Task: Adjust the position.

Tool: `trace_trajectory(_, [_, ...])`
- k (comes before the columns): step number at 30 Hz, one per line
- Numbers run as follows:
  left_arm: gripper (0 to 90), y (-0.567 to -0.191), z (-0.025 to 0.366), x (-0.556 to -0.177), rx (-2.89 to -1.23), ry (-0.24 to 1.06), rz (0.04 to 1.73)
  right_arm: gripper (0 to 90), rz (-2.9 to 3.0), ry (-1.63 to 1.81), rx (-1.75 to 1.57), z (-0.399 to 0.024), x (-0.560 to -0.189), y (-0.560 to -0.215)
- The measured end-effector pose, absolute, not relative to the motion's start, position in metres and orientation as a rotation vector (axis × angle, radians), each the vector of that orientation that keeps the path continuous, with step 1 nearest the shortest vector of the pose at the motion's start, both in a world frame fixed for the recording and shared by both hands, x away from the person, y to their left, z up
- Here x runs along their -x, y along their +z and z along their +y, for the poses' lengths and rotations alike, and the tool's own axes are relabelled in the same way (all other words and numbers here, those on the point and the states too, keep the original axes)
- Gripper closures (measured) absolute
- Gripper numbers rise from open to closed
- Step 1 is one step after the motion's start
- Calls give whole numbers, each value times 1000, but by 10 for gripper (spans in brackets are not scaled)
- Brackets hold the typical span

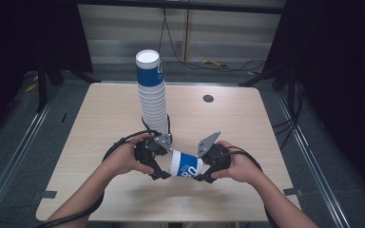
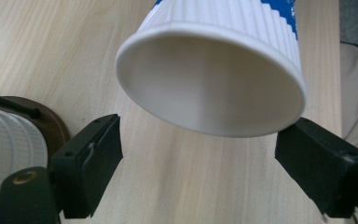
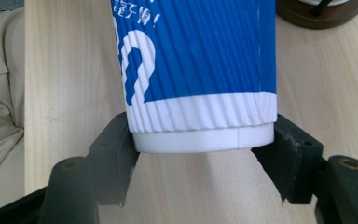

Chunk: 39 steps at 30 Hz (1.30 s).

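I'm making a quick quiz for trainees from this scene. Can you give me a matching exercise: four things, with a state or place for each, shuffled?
Things:
1. single cup
2. cup stack
3. left gripper
4. right gripper

States:
A. standing tall on the table
B. open at the cup's rim
C. lying sideways between both grippers
D. clamped on the cup's base

Pairs: 1-C, 2-A, 3-B, 4-D

Landmark: cup stack (image 1: 153,92), tall, leaning a little, on a brown base (image 2: 51,122) mid-table (image 1: 100,114).

- Left and right of stack: bare tabletop, open passage.
- Behind stack: bare wood, one small dark disc (image 1: 208,99) to its right, flat.
- Just in front of stack: crowded. Left gripper (image 1: 160,175), right gripper (image 1: 200,176) and a sideways cup (image 1: 186,165) between them block the way.
- Table's front edge: open strip.
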State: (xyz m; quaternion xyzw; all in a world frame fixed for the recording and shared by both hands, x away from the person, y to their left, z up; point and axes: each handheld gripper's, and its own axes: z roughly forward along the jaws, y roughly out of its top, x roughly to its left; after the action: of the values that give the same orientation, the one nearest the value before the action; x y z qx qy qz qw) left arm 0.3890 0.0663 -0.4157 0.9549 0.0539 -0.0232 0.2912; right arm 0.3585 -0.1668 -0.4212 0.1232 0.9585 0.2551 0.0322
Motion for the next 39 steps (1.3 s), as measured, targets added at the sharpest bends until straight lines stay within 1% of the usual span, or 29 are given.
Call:
trace_trajectory(17, [148, -417, 72, -392, -2434, -98, 208, 322, 2919, 878, -495, -188, -358, -426])
trace_trajectory(24, [148, -417, 73, -392, -2376, -115, 234, 322, 2905, 890, -506, -188, -360, -426])
trace_trajectory(29, [148, -416, 74, -392, -2344, -97, 249, 322, 2904, 889, -509, -187, -360, -427])
trace_trajectory(39, [147, -417, 72, -393, -2332, -89, 233, 322, 2907, 937, -482, -181, -359, -425])
